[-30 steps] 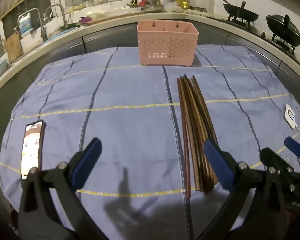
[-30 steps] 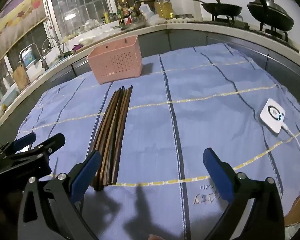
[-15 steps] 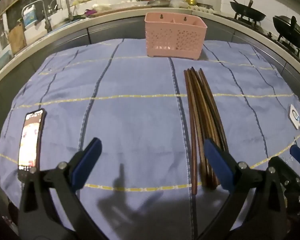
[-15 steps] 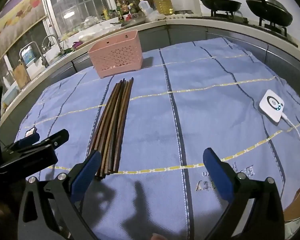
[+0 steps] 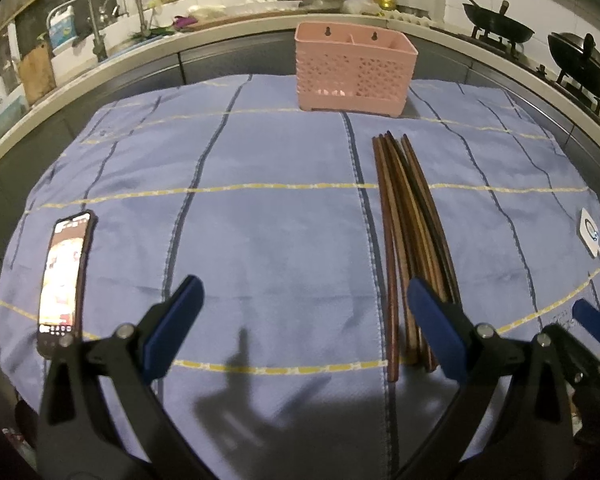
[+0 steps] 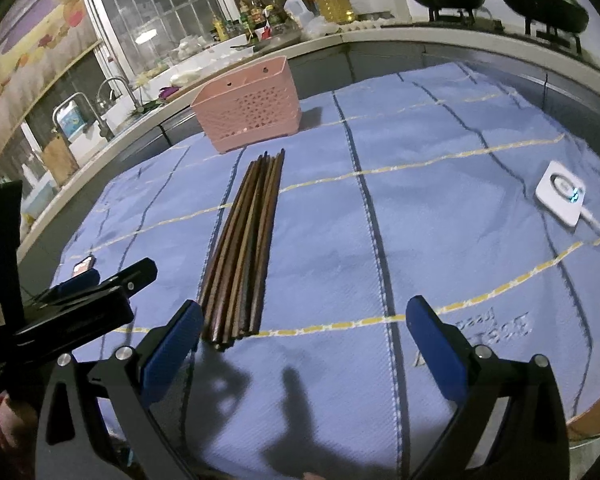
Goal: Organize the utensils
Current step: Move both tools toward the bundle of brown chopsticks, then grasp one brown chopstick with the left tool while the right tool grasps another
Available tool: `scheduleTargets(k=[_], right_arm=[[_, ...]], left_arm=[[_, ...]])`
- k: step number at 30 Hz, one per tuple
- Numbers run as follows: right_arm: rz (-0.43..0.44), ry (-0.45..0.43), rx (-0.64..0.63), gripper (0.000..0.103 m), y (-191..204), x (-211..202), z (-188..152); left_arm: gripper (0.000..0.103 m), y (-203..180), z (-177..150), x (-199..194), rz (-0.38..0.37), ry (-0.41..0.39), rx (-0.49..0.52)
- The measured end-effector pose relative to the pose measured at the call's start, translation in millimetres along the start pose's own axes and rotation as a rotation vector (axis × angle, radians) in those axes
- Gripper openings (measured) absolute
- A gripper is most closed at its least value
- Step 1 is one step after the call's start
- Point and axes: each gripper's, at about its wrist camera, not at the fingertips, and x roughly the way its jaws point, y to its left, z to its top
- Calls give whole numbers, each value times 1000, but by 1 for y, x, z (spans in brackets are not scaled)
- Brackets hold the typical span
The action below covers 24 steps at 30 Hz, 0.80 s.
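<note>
Both hand-held grippers hang wide open over a blue checked cloth (image 5: pixel 276 240), holding nothing. The left gripper (image 5: pixel 300 328), at the bottom of the left wrist view, has its right blue-padded finger (image 5: pixel 436 332) in front of the near ends of a bundle of dark wooden chopsticks (image 5: pixel 408 240); whether it touches them cannot be told. The right gripper (image 6: pixel 304 344), at the bottom of the right wrist view, has its left finger (image 6: pixel 172 348) just beside the same near ends. The chopsticks lie side by side, lower centre to centre; roughly eight sticks, the exact count unclear. One pink perforated utensil basket (image 5: pixel 356 68) stands upright beyond their far tips, upper centre, with two compartments showing. One lit phone (image 5: pixel 64 276) lies at lower left of the left view. One white square device (image 6: pixel 560 196) with a cord rests at the right edge. Embossed lettering on the cloth (image 6: pixel 496 328), lower right, reads upside down and is illegible. Two woks (image 5: pixel 580 64) sit upper right.
</note>
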Motion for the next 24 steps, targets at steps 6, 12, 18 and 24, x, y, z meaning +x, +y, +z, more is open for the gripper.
scheduleTargets(k=[6, 12, 18, 24], right_arm=[[77, 30, -2, 100, 3, -1, -7], [42, -29, -75, 84, 14, -11, -3], [5, 10, -183, 34, 20, 8, 12], [-7, 125, -281, 27, 32, 51, 11]], left_arm=[[98, 4, -13, -3, -14, 14, -11], [98, 18, -28, -19, -62, -13, -77], [89, 8, -23, -19, -158, -24, -12], [48, 0, -4, 24, -263, 96, 15]])
